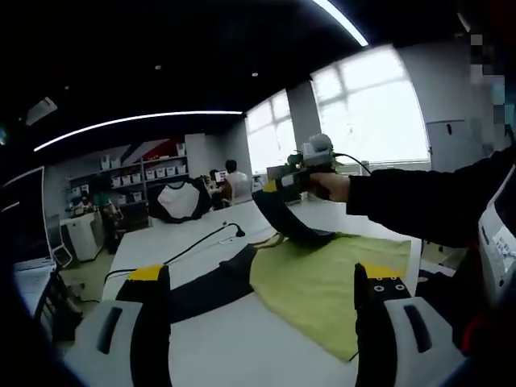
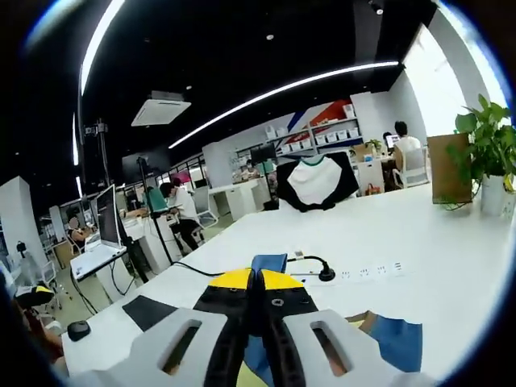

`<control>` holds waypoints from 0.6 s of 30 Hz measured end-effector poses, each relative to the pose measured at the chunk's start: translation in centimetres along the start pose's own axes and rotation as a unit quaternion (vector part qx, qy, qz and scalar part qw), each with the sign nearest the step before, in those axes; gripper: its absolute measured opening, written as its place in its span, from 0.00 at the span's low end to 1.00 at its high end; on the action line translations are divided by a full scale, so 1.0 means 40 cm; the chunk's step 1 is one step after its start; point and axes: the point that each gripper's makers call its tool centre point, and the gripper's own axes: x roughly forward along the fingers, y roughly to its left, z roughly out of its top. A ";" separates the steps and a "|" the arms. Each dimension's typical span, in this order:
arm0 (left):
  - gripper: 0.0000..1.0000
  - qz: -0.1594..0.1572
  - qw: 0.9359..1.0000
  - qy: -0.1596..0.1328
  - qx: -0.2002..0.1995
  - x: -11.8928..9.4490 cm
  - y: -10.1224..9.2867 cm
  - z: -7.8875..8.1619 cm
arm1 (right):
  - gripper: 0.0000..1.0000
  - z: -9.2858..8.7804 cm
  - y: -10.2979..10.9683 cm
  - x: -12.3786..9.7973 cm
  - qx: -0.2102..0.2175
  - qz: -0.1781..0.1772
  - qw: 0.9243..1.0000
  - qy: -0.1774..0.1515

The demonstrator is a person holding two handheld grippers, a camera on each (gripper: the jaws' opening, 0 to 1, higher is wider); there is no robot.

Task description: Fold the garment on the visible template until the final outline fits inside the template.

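Garment [image 1: 322, 278], a yellow-green top with dark navy sleeves, lies spread on the white worktop [image 1: 242, 339] in the left gripper view, one dark sleeve stretched flat toward the near left and the other raised off the cloth. That raised sleeve [image 1: 284, 216] is pinched in the right tongs [image 1: 272, 187], held by a person's hand in a dark cuff, and it hangs in a curve from the tongs down to the body of the top; lifting it this way looks meant to carry the sleeve inward across the torso for a fold. In the right gripper view the right tongs [image 2: 258, 300] stand pressed together with a strip of blue cloth caught between them. The left tongs [image 1: 262, 310] stand wide apart with nothing between them, hovering low over the near edge of the garment, probably ready to pin or take the other sleeve. A black cable [image 1: 189, 250] runs across the worktop beyond the garment, well apart from it. I cannot make out the template's outline under the cloth, so how the fold sits against it cannot be judged.
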 end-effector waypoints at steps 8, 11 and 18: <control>1.00 0.009 1.000 -0.007 0.004 -0.019 0.026 0.006 | 0.00 -0.067 0.026 0.030 -0.002 0.001 1.000 0.020; 1.00 0.011 1.000 -0.012 0.003 -0.024 0.033 0.012 | 0.00 -0.096 0.039 0.041 0.001 0.005 1.000 0.030; 1.00 0.007 1.000 -0.009 0.002 -0.017 0.031 0.006 | 0.00 -0.155 0.054 0.057 -0.013 0.000 0.999 0.047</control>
